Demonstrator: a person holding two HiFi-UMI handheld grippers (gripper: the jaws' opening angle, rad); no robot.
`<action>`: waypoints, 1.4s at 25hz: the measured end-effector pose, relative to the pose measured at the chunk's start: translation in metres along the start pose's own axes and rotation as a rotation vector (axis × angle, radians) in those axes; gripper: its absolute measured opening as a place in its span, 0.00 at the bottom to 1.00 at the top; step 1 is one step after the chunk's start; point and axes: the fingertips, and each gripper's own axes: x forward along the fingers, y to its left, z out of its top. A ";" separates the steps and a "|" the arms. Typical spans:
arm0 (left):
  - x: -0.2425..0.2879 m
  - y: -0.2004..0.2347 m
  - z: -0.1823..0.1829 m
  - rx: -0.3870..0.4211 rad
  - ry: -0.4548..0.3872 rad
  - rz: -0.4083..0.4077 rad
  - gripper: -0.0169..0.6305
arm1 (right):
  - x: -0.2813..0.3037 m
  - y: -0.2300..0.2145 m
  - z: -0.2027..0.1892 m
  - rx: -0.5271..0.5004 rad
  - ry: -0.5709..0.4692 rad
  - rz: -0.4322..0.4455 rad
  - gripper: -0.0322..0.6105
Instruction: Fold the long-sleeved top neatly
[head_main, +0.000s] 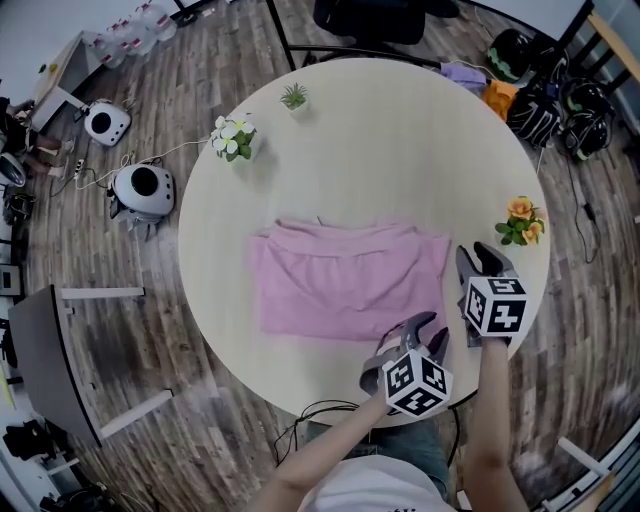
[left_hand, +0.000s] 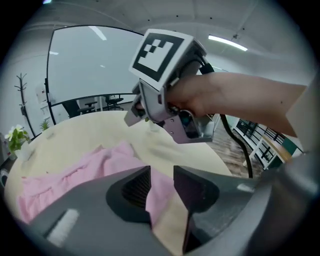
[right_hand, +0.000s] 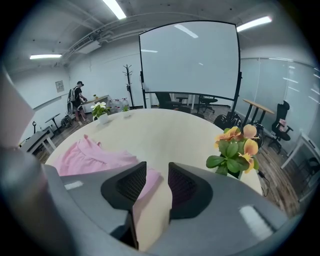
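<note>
Top (head_main: 345, 280) lies folded, left gripper (left_hand: 161, 172) and right gripper (right_hand: 157, 172) fingers (right_hand: 132, 185) apart, apparently gripping nothing.

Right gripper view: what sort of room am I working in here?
Probably an office or meeting room, not a home: a big projection screen stands behind the round table, with office chairs and a coat stand nearby.
</note>
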 end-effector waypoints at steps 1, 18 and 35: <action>0.004 -0.006 -0.003 0.007 0.008 -0.011 0.25 | 0.001 0.000 -0.002 0.002 0.001 0.004 0.31; 0.058 -0.030 -0.044 0.012 0.133 -0.058 0.25 | 0.022 0.003 -0.026 0.064 0.025 0.100 0.35; 0.060 -0.018 -0.047 -0.037 0.082 -0.004 0.08 | 0.071 0.042 -0.042 0.172 0.130 0.285 0.62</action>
